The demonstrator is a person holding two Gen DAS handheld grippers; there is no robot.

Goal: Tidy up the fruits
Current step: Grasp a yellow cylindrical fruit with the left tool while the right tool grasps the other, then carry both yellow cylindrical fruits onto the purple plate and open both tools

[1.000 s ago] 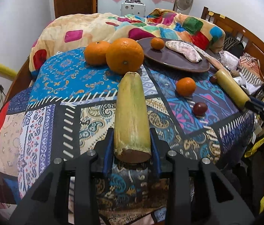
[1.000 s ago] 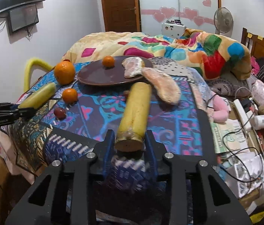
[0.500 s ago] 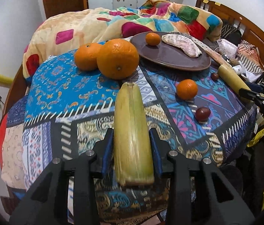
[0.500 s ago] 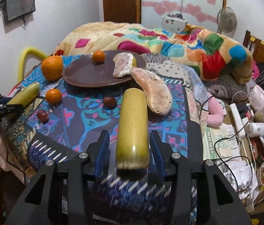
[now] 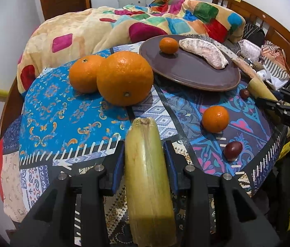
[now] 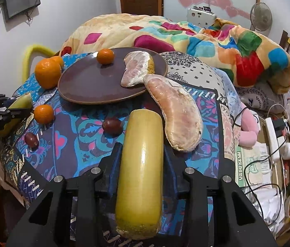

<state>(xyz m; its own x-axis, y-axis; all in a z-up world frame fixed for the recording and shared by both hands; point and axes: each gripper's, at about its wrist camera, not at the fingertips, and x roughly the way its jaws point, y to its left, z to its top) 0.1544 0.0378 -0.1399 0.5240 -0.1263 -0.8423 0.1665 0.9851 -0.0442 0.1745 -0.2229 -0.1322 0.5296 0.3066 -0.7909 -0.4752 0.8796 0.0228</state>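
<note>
sugarcane pieces [image 5: 148, 177] [image 6: 140, 170] sit lengthwise in each gripper: left gripper [image 5: 143, 166] clamped, right gripper [image 6: 140, 164] closing on its piece, both over the bed's near edge, likely bound for the plate [image 5: 196, 76].

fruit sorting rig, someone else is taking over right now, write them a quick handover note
Left gripper: shut on a yellow-green cane piece, held over the table's near edge.
Right gripper: a smoother yellow cane piece sits between its pads; the jaws are closing on it.
On the brown plate: one small orange and one pomelo segment.
Still on the patterned cloth: two big oranges, one small orange, two dark red fruits, and a second pomelo segment whose tip touches the plate's rim.
Left to do: place both cane pieces, then move the loose fruit.
</note>
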